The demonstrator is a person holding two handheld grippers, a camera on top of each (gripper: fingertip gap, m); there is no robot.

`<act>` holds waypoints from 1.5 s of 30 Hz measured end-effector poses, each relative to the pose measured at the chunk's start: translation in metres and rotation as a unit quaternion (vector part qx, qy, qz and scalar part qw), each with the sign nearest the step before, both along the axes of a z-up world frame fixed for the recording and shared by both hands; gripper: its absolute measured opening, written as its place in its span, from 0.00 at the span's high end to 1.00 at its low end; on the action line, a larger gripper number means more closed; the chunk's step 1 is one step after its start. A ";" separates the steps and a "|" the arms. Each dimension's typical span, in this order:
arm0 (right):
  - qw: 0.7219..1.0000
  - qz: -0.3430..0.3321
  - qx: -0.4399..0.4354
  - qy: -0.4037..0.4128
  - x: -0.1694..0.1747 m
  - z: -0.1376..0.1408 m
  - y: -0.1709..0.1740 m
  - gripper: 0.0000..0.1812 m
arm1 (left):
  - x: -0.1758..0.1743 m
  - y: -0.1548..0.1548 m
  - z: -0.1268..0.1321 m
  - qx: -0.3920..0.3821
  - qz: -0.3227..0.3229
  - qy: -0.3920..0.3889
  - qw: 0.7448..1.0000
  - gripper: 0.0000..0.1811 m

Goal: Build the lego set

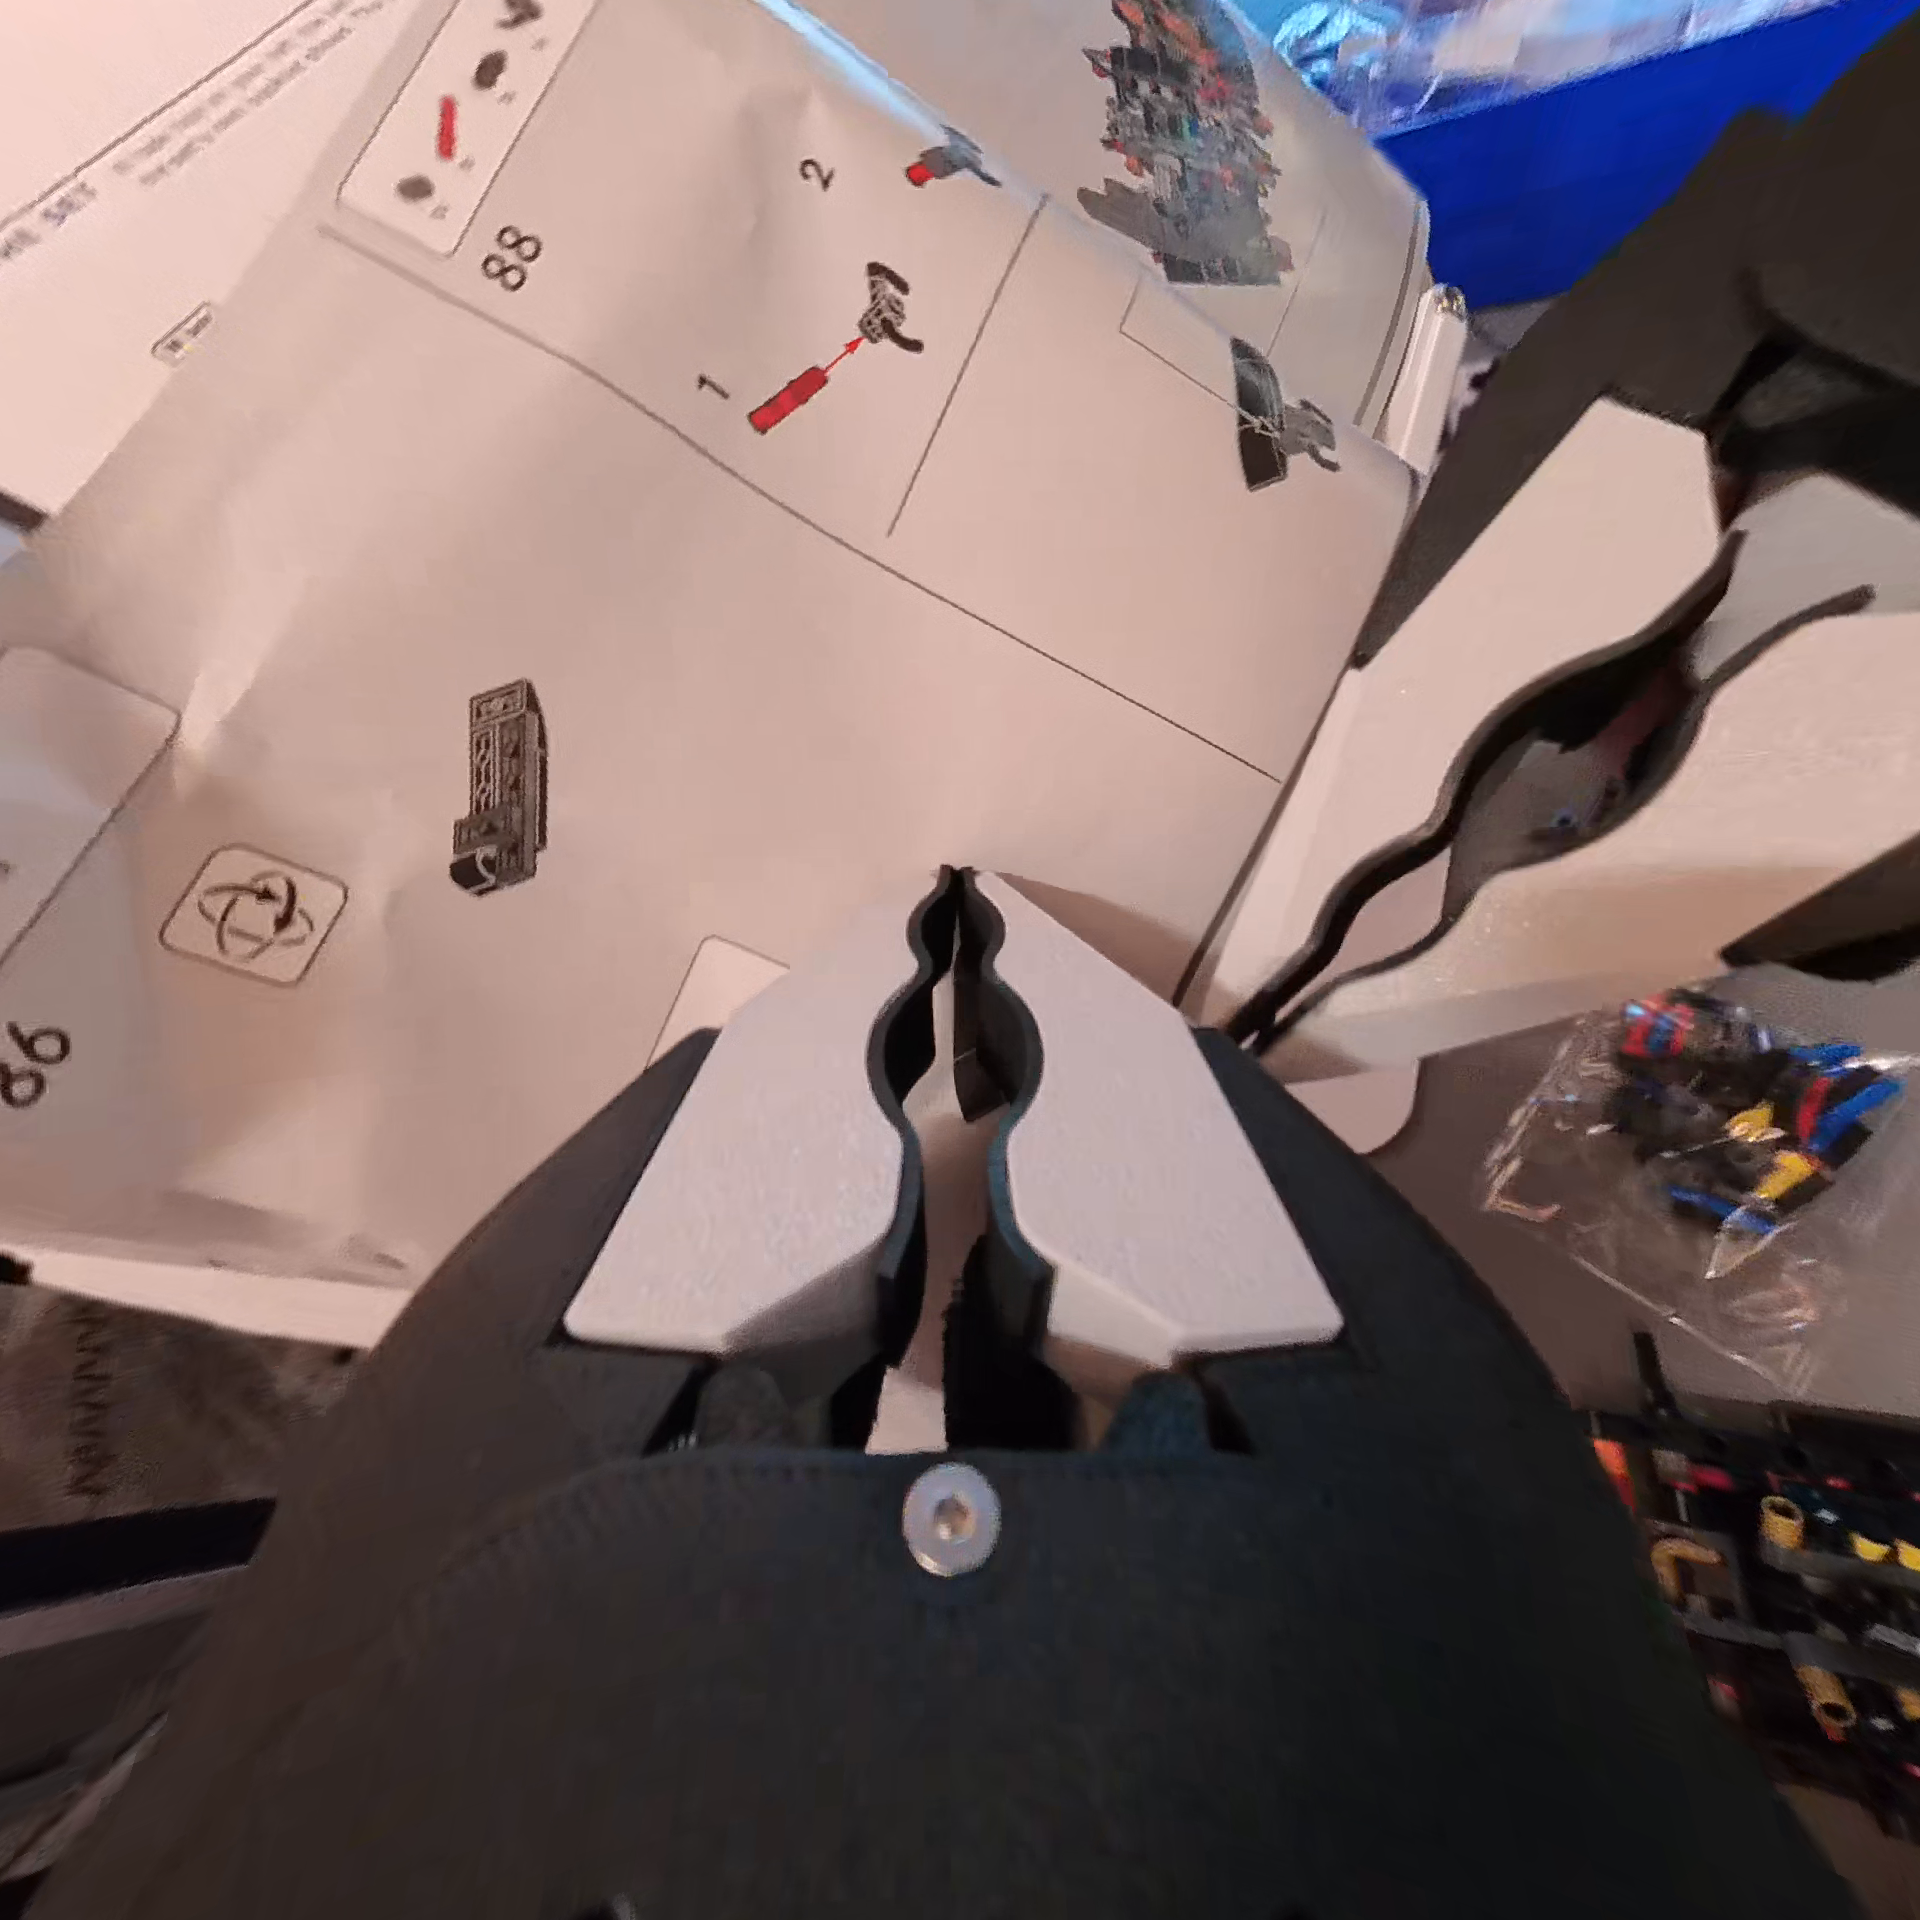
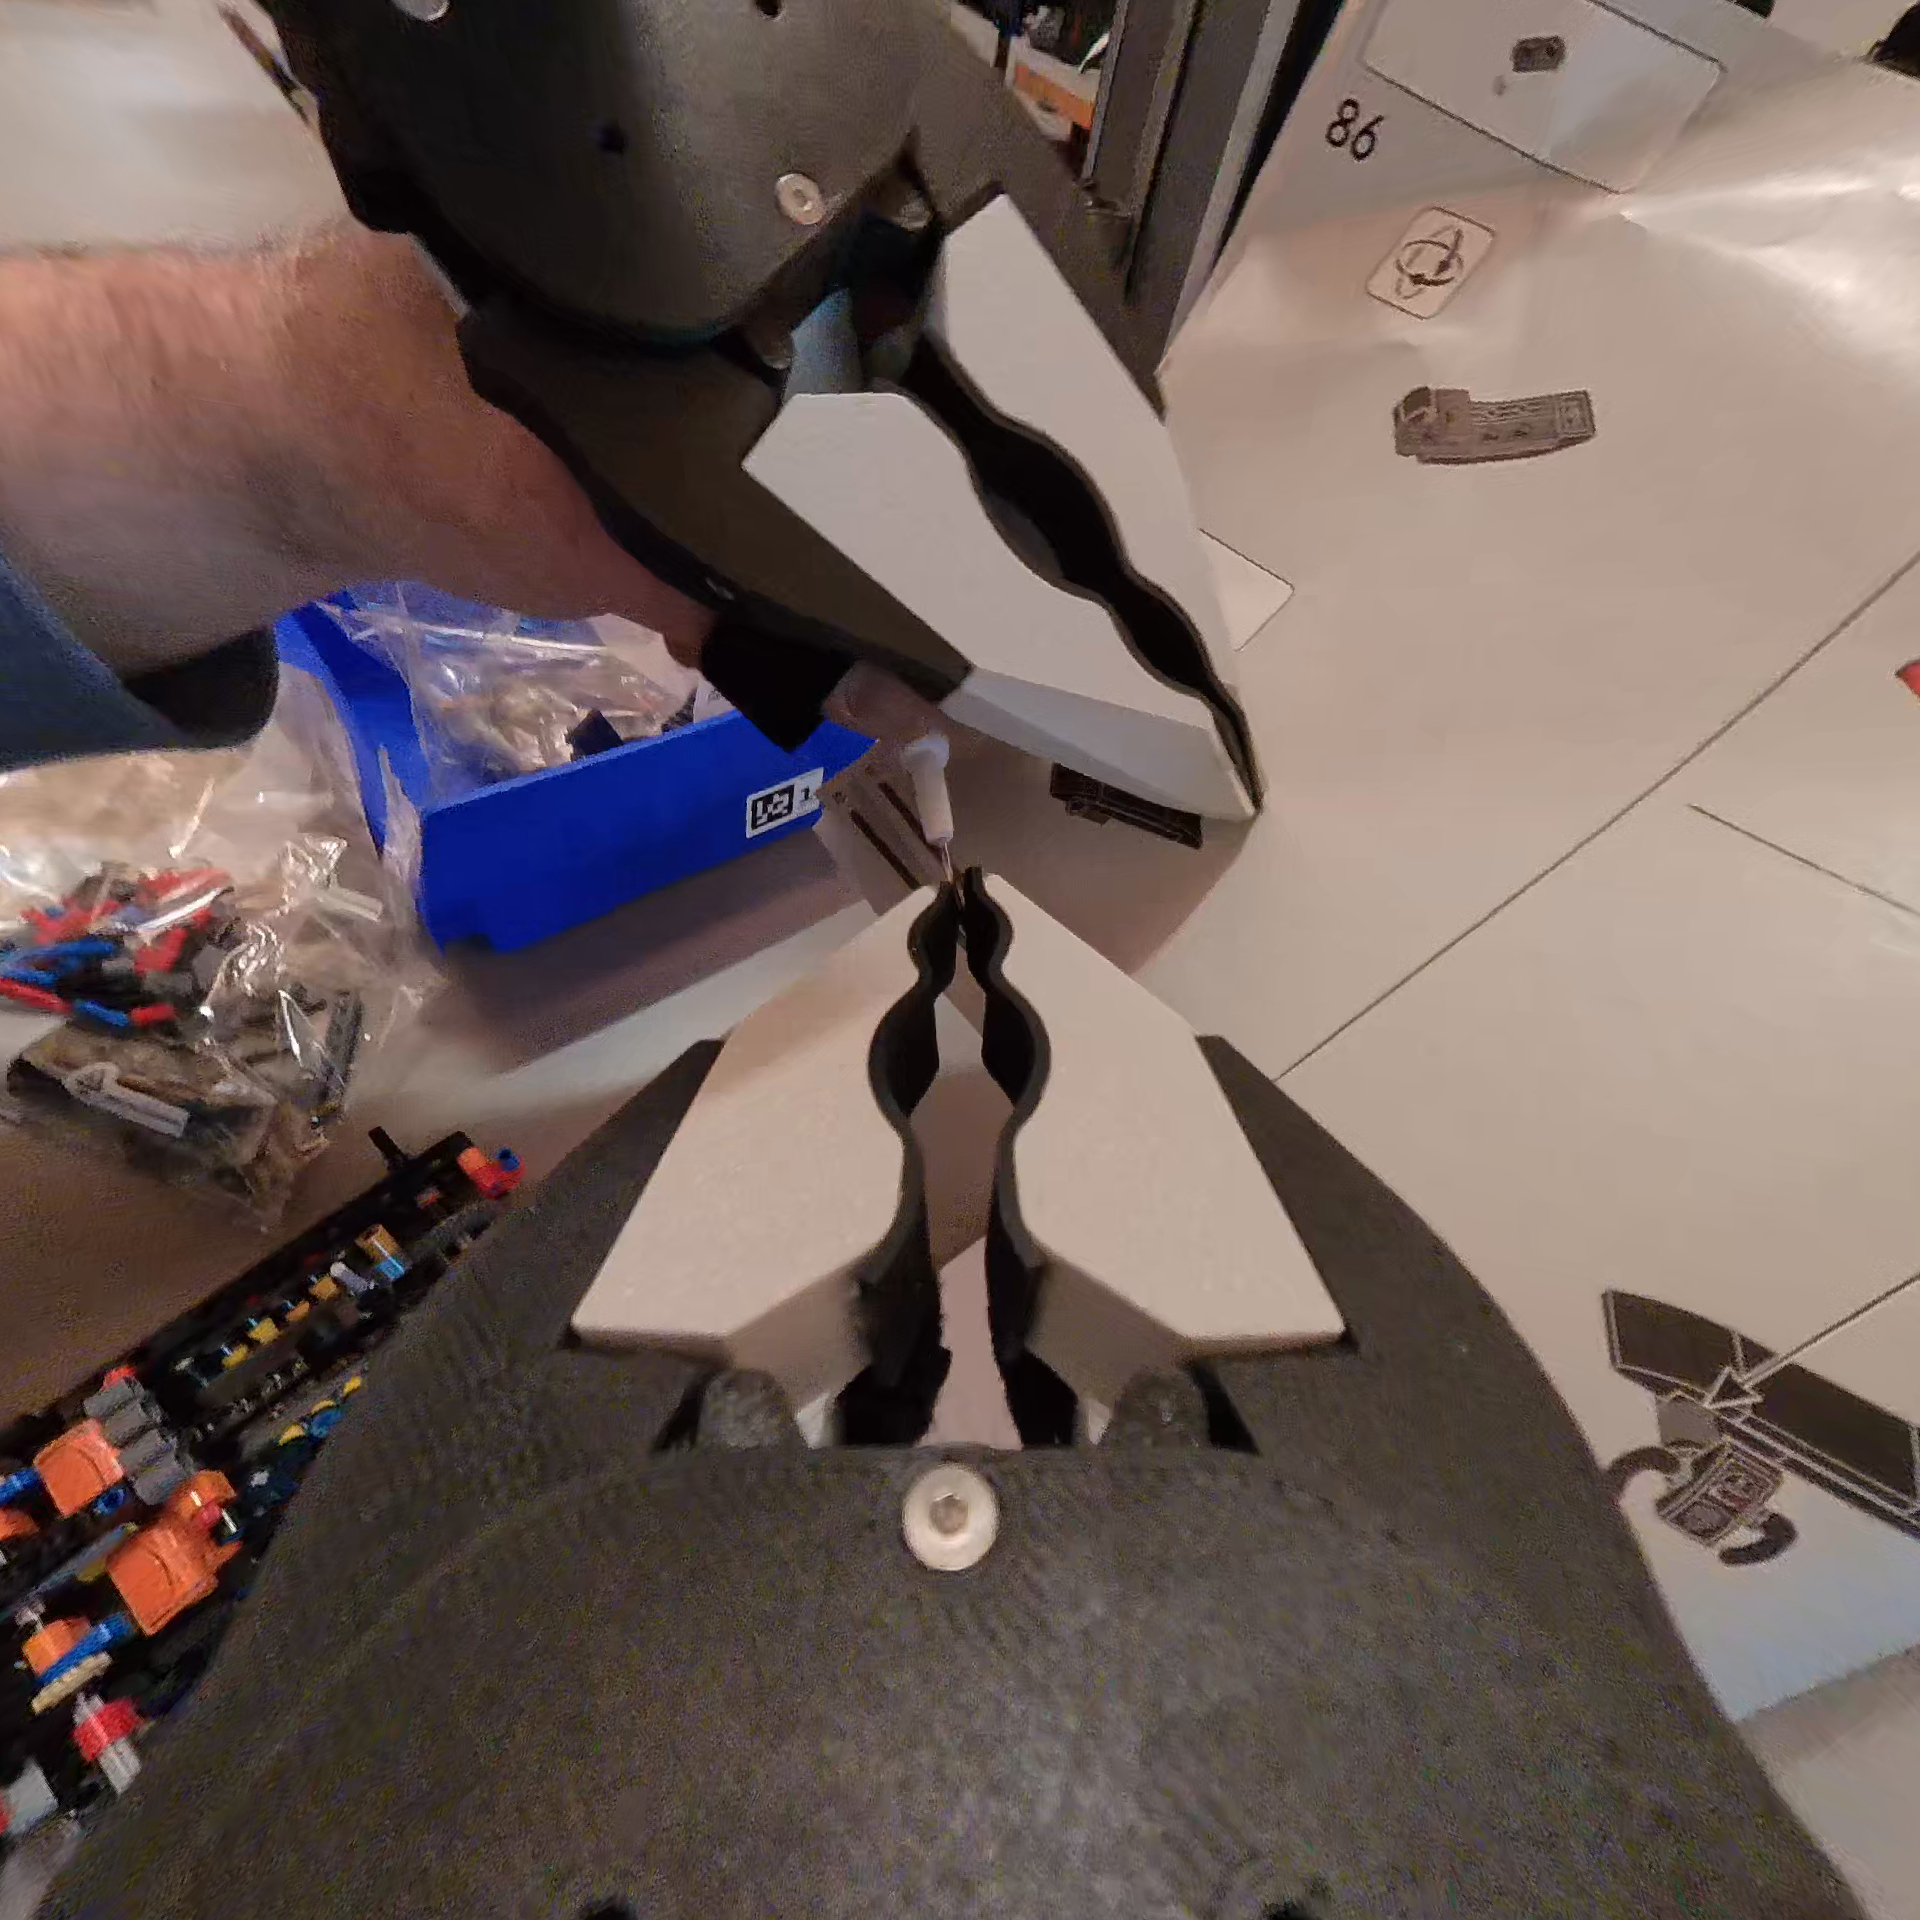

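Note:
My left gripper is shut and hovers over the open instruction booklet. A dark strip shows between its fingers; I cannot tell if it is a piece. It also shows in the right wrist view, held by a person's hand. My right gripper is shut with nothing visible in it, its tips just below the left gripper and over the booklet's left edge. In the left wrist view it comes in from the right. A small black piece lies on the page under the left gripper.
A clear bag of loose Lego pieces lies beside the booklet. The partly built model sits nearer me. A blue bin holds more bags. A small white peg stands just beyond my right fingertips. The tips of one gripper are about 5 cm away from the tips of the other.

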State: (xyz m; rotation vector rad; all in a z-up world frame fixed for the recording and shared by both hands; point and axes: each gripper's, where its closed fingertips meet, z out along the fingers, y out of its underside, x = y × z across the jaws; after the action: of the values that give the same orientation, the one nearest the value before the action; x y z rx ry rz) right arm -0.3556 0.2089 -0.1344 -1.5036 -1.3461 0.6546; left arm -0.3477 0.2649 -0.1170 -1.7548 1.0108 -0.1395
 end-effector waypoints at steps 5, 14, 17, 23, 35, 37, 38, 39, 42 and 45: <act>0.998 -0.018 -0.036 0.040 0.002 0.011 0.009 1.00 | -0.008 0.001 0.003 -0.007 0.009 -0.049 0.999 1.00; 0.987 -0.034 -0.116 0.103 0.006 0.014 0.016 1.00 | -0.021 -0.001 0.012 -0.003 0.031 -0.115 0.993 1.00; 0.982 -0.067 -0.126 0.126 0.015 0.023 0.032 1.00 | -0.042 0.001 0.016 0.010 0.077 -0.148 0.986 1.00; 0.987 -0.097 -0.072 0.107 0.022 0.025 0.039 1.00 | -0.085 0.014 0.022 0.016 0.205 -0.194 0.959 0.79; 0.979 -0.099 -0.109 0.138 0.028 0.027 0.040 1.00 | -0.084 0.023 -0.002 -0.156 0.195 -0.355 0.901 0.53; 0.979 -0.096 -0.109 0.140 0.027 0.027 0.039 1.00 | -0.080 0.022 -0.004 -0.178 0.178 -0.383 0.889 0.58; 0.980 -0.095 -0.107 0.140 0.027 0.028 0.039 1.00 | -0.078 0.022 -0.003 -0.180 0.170 -0.392 0.886 0.61; 0.980 -0.093 -0.105 0.138 0.027 0.028 0.038 1.00 | -0.077 0.022 -0.003 -0.183 0.165 -0.398 0.883 0.63; 0.980 -0.091 -0.107 0.138 0.027 0.029 0.037 1.00 | -0.080 0.022 -0.001 -0.180 0.165 -0.416 0.876 0.80; 0.980 -0.090 -0.112 0.140 0.029 0.030 0.037 1.00 | -0.091 0.018 -0.001 -0.158 0.179 -0.412 0.879 0.95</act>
State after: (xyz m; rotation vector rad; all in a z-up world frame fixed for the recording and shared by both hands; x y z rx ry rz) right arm -0.3267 0.2455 -0.1047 -1.6201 -0.9355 0.8869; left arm -0.4387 0.2828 -0.1178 -1.8615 0.0341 -0.7785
